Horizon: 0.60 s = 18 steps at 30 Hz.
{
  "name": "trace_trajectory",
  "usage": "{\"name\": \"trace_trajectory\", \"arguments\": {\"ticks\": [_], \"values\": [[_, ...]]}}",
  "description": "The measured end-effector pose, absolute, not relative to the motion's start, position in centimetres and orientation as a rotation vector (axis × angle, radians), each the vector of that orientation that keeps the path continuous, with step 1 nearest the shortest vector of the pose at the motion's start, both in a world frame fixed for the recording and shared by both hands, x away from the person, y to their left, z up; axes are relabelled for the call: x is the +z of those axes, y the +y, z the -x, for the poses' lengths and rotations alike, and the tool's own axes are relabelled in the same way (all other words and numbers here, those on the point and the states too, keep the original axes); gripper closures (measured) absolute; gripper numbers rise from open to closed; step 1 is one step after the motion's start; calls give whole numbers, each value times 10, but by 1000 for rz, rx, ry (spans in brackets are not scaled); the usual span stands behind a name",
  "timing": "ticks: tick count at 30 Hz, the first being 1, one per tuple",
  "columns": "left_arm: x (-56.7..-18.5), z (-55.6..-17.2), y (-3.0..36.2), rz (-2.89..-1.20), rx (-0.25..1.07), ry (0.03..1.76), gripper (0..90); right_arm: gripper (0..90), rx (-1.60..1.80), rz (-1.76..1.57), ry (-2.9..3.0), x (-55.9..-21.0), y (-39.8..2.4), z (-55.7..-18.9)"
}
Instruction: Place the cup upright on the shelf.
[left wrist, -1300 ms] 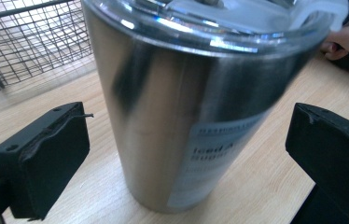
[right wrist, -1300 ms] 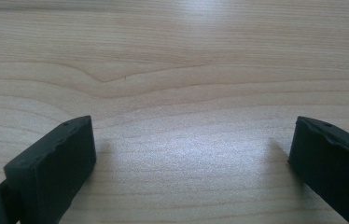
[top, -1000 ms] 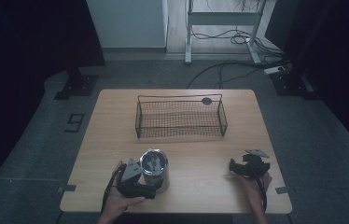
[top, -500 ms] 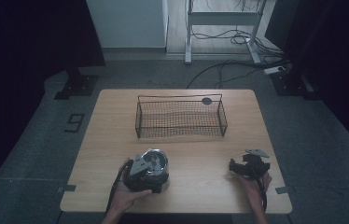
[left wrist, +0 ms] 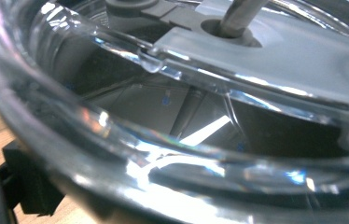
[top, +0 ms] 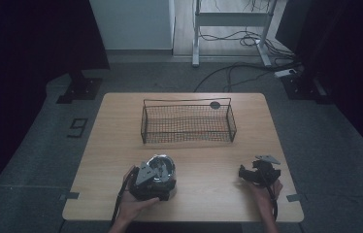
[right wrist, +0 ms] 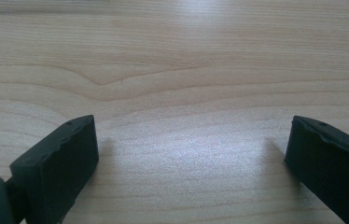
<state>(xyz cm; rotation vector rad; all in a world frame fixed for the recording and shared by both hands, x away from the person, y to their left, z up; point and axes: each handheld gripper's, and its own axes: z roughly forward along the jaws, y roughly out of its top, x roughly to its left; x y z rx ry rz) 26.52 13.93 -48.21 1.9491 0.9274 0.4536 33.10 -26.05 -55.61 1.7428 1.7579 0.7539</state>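
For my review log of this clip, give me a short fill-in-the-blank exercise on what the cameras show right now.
1. The wire basket stands on the ____ half of the table, away from the person.
2. The right gripper has its jaws ____ over bare wood.
3. The left gripper is at a clear, shiny ____ container.

Missing words: far; open; glass

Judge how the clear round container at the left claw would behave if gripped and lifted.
The clear container looks hard and glossy, so probably rigid but slippery. Its round wall may twist in the left claw. A metal rod inside suggests added weight.
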Motion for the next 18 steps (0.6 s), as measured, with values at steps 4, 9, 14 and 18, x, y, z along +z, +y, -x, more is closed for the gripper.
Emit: {"name": "trace_trajectory", "arguments": {"ticks": [4,9,14,18], "values": [[-481,-266,139,-1946,457,932,34,27,757,-1739,1758,-556,-260,-331],[-475,-266,139,-1916,469,954,35,30,759,-1738,1759,-556,-260,-331],[-462,-269,136,-1877,466,974,36,41,764,-1734,1762,-556,-260,-331],[-451,-272,132,-1878,484,985,36,51,765,-1730,1763,-556,-260,-330]]}}
